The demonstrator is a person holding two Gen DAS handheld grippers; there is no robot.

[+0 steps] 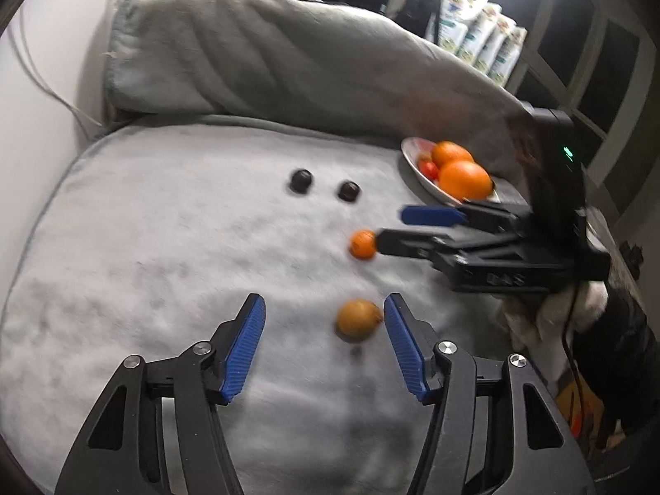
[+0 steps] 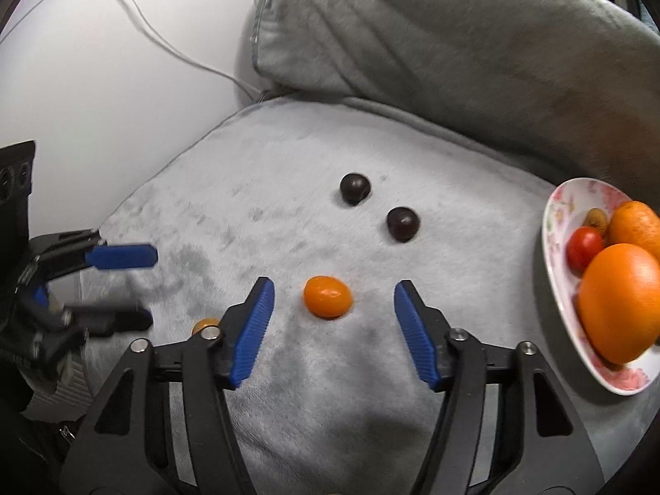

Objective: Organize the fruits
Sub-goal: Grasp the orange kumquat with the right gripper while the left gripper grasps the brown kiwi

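Right gripper: its blue ribbed fingers stand spread wide and hold nothing; a small glossy orange oval fruit lies on the fabric between the tips, touching neither. Left gripper: its fingers likewise stand apart and empty, with a round tan-brown fruit between them, close against the right-hand pad; motion blur hides whether they touch.

All fruit rests on a pale grey plush seat cushion. Taking the white floral-patterned plate at the cushion's edge as landmark: it already carries two large oranges, a small red tomato-like fruit and a small brown item behind that. The orange oval fruit lies near the plate, on its open side; two dark, almost black round fruits lie farther from the plate, toward the grey back cushion; the tan-brown fruit lies farthest from it.

Progress, judged from this arrangement and assuming the plate is the collecting place: partly done. Four loose fruits remain on the cushion, and two of them are lined up for a grasp, none yet gripped.
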